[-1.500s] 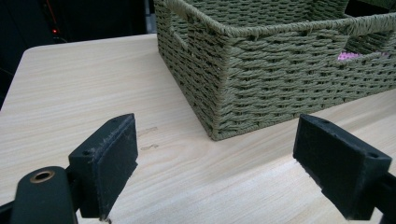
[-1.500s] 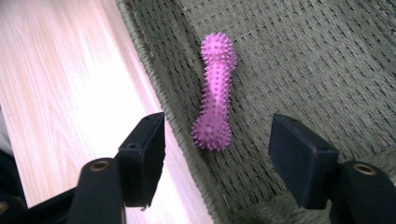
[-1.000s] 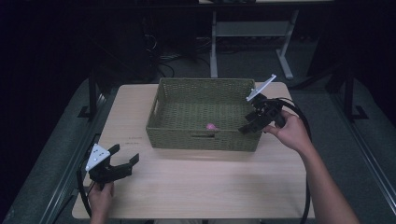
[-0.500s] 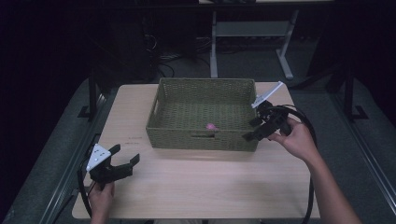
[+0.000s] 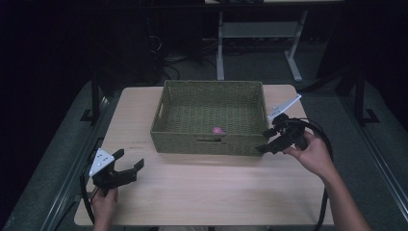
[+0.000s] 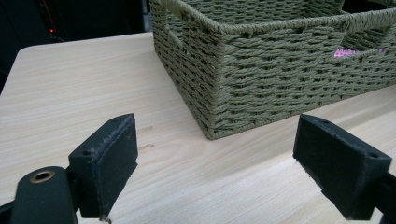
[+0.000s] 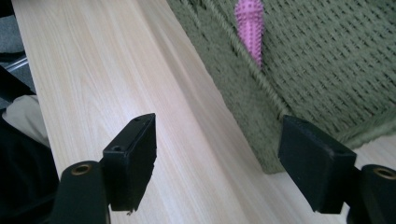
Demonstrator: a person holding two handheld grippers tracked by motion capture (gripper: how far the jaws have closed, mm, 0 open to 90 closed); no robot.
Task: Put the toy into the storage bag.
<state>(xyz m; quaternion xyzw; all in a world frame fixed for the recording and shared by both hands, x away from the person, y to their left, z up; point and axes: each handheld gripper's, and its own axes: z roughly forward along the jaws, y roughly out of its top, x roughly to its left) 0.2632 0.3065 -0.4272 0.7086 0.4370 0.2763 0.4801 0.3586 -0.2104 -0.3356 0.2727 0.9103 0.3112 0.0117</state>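
Note:
An olive-green woven basket (image 5: 192, 142) stands at the middle back of the wooden table (image 5: 216, 192). A pink spiky toy (image 5: 218, 130) lies inside it near the front wall. The toy also shows through the handle hole in the left gripper view (image 6: 348, 52) and over the rim in the right gripper view (image 7: 251, 28). My right gripper (image 5: 263, 140) hovers just outside the basket's near right corner, open, with nothing between its jaws (image 7: 217, 158). My left gripper (image 5: 130, 159) rests at the front left of the table, open and empty, facing the basket's (image 6: 280, 70) left corner.
A cable (image 5: 323, 144) loops from the right gripper along the table's right side. Bare wood lies in front of the basket between the two hands. The floor beyond is dark, with a white metal frame (image 5: 260, 33) behind the table.
The right gripper has come away from the basket's right rim, moving toward the near edge and a little lower, to the front right corner. The left gripper has stayed put.

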